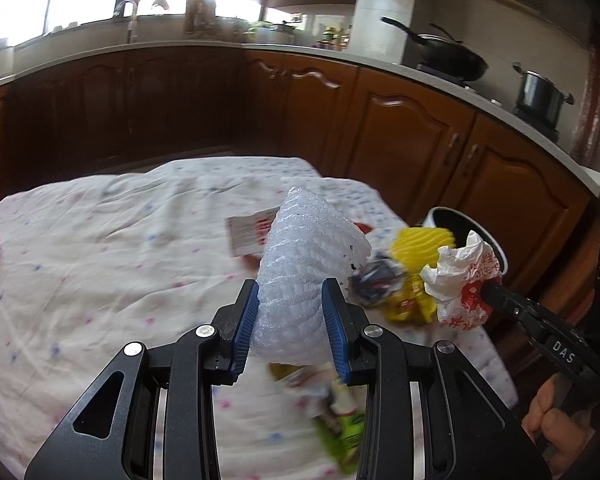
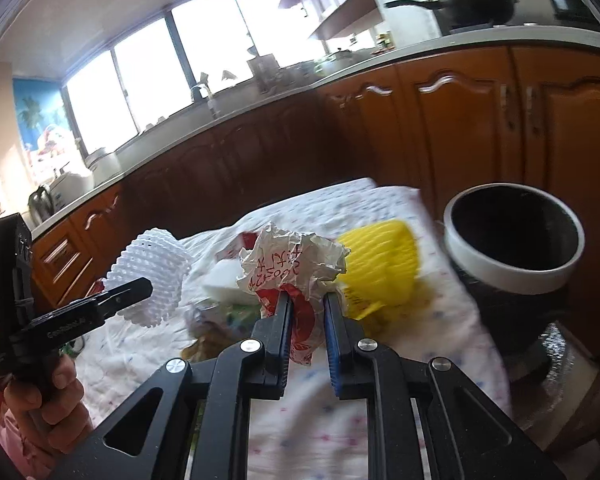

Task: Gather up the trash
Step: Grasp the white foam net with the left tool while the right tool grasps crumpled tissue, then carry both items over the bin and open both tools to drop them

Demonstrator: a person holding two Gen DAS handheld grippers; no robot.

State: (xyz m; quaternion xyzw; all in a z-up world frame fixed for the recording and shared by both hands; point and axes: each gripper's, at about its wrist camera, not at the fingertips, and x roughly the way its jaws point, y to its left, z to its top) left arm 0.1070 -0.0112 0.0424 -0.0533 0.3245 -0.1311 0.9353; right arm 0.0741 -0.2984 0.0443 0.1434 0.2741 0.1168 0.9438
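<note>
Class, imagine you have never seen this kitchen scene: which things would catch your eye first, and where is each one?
First, the white foam mesh fruit sleeve, clamped upright in the left tongs above the dotted white tablecloth. Next, the crumpled white-and-red printed plastic bag, pinched in the right tongs near the table's right edge. Beyond that edge stands the dark round bin with a white rim, mouth open, with a yellow foam mesh sleeve lying on the cloth beside it.

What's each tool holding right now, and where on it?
Left tool pinches the white foam net across its lower end. Right tool grips the crumpled red-and-white wrapper at its bottom edge.
</note>
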